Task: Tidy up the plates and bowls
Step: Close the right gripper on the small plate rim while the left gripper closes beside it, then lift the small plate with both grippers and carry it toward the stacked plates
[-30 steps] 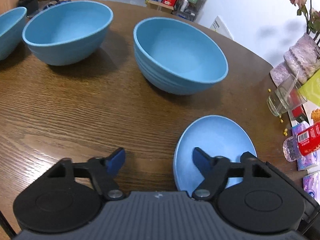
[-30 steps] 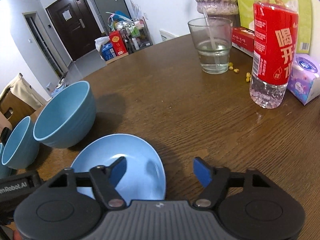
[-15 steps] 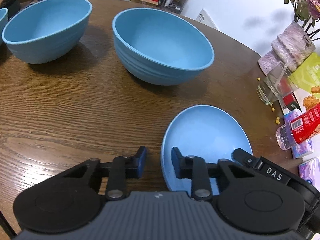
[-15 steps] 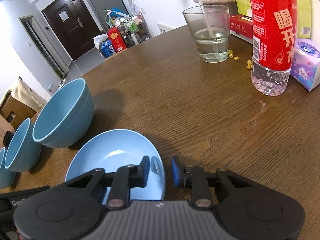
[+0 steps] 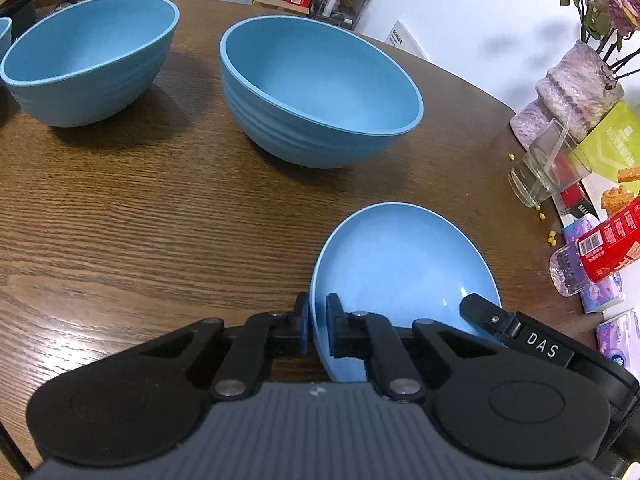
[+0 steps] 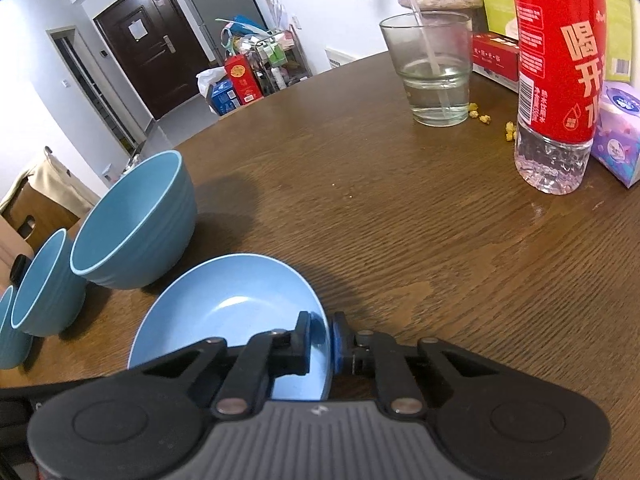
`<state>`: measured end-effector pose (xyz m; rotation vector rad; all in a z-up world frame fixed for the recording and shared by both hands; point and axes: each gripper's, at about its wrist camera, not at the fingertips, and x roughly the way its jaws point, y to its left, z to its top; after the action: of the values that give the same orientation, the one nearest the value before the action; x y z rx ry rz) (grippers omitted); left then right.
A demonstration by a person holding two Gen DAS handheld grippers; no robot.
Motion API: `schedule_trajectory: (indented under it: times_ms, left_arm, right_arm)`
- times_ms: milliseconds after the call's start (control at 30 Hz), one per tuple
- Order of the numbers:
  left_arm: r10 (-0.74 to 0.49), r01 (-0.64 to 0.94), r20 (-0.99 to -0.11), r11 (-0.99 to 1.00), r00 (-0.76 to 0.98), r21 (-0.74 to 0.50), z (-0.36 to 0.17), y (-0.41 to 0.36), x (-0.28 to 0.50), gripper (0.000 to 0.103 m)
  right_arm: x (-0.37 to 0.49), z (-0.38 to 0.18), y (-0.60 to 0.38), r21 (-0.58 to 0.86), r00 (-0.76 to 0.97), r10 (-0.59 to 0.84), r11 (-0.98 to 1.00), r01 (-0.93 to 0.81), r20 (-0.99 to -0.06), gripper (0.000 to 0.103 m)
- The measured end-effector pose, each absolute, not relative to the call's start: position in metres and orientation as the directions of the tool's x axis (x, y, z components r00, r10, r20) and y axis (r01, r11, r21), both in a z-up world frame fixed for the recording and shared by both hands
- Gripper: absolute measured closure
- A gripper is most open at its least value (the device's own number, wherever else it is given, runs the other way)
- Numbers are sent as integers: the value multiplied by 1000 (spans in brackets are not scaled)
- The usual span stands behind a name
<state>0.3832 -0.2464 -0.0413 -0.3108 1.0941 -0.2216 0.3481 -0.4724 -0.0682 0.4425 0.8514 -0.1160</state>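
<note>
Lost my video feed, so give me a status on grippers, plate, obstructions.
Left gripper and right gripper both shut on blue plate, opposite rims. Plate on table. Nearest big bowl just ahead; nothing blocking.

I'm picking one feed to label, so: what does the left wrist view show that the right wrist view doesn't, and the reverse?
Left wrist view only: the left gripper shut on the blue plate's near-left rim, and dried flowers above the vase.

Right wrist view only: the right gripper shut on the plate's right rim, a dark door, and a third, smaller bowl at the far left.

Both: the blue plate on the wooden table, two large blue bowls, the drinking glass and the red-labelled bottle.
</note>
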Motion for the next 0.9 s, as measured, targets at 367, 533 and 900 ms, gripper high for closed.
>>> schedule_trajectory:
  times_ms: [367, 533, 900]
  left_arm:
    - [-308, 21, -820, 940, 483, -341, -35, -241, 378, 93]
    - [-308, 20, -810, 938, 499, -345, -32, -237, 374, 93]
    - [-284, -20, -793, 937, 540, -349, -21, -221, 360, 93]
  right_arm:
    - [341, -60, -462, 305, 692, 63, 924, 232, -719, 96]
    - [340, -57, -461, 303, 702, 63, 926, 223, -710, 96]
    - [333, -46, -443, 288, 732, 79, 943, 165, -677, 97]
